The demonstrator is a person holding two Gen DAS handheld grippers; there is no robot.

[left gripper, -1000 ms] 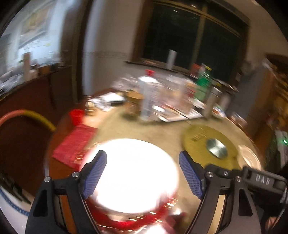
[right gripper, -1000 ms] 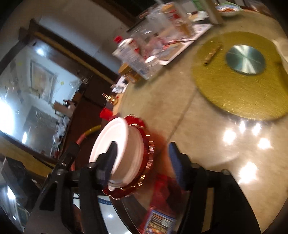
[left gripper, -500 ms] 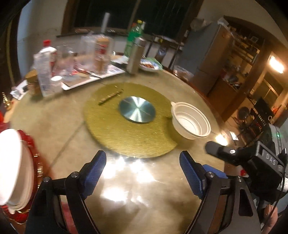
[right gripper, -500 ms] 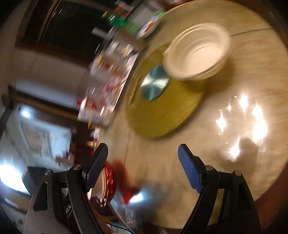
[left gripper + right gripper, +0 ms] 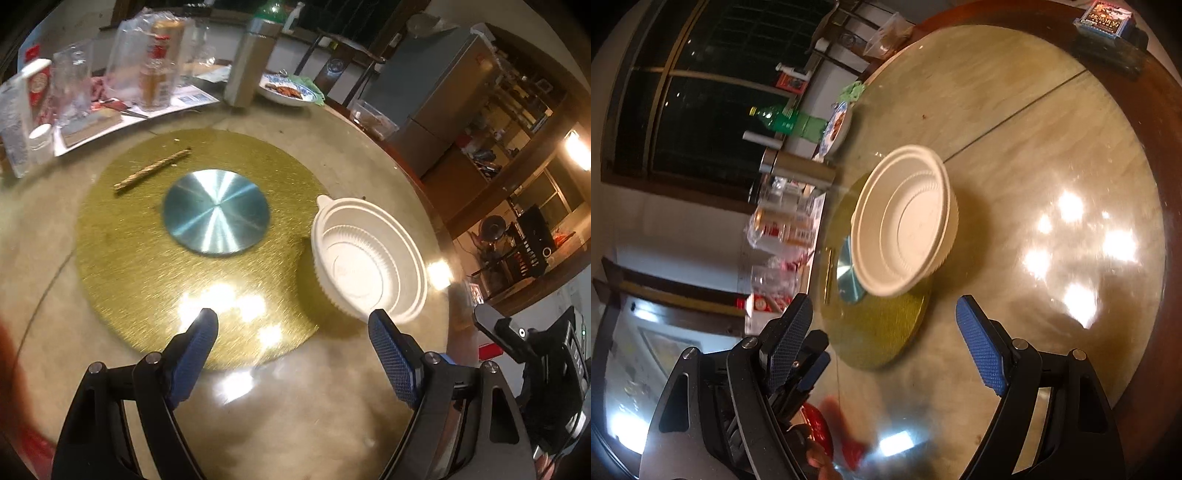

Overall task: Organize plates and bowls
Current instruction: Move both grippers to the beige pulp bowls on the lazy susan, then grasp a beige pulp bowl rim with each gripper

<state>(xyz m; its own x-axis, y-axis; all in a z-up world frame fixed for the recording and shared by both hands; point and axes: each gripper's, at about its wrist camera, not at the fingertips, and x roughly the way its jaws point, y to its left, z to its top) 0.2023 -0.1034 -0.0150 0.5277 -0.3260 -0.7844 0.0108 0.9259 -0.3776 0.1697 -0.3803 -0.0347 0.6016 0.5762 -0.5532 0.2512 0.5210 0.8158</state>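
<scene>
Round table (image 5: 332,424): white bowl (image 5: 367,258) overlaps gold mat (image 5: 147,277) edge. Left gripper (image 5: 291,332) released, empty. Right gripper (image 5: 884,319) just widened, empty.

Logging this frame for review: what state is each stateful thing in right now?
White bowl: upright, empty, overlapping the gold mat's edge.
Left gripper: open, nothing between the jaws.
Right gripper: open, holding nothing; its jaws have just been opening.
Patterned plate: holds food.
Steel flask: upright.
</scene>
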